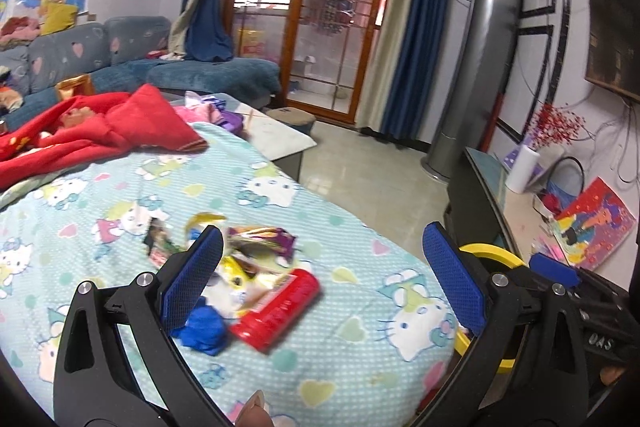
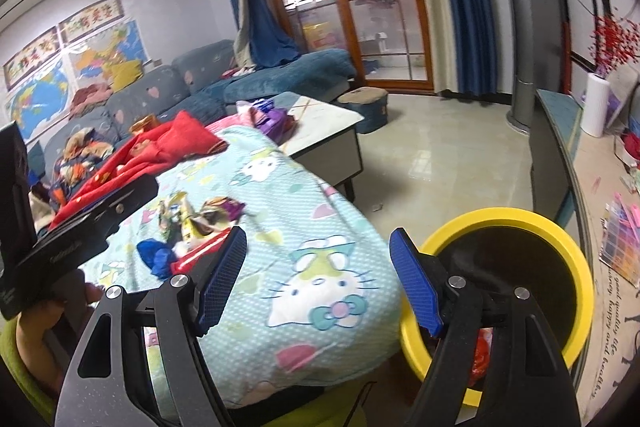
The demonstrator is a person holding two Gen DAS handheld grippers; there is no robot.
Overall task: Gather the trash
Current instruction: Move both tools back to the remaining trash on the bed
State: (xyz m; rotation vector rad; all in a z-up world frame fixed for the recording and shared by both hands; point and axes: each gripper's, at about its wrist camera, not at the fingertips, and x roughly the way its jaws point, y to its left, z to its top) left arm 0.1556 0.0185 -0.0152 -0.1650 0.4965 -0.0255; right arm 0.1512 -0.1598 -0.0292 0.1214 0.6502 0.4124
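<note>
Blue sofa (image 1: 120, 63), wood-framed glass doors (image 1: 316, 11), blue curtains (image 1: 416, 27), tiled floor (image 1: 360, 167).

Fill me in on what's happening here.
A person with a gripper in each hand is clearing trash off a cartoon-print blanket. The left gripper hangs open over a small pile: a red tube, a crumpled blue scrap and some snack wrappers. Nothing is gripped yet. The right gripper is open and empty too, beside a yellow bin at the blanket's edge, with something red already inside.
</note>
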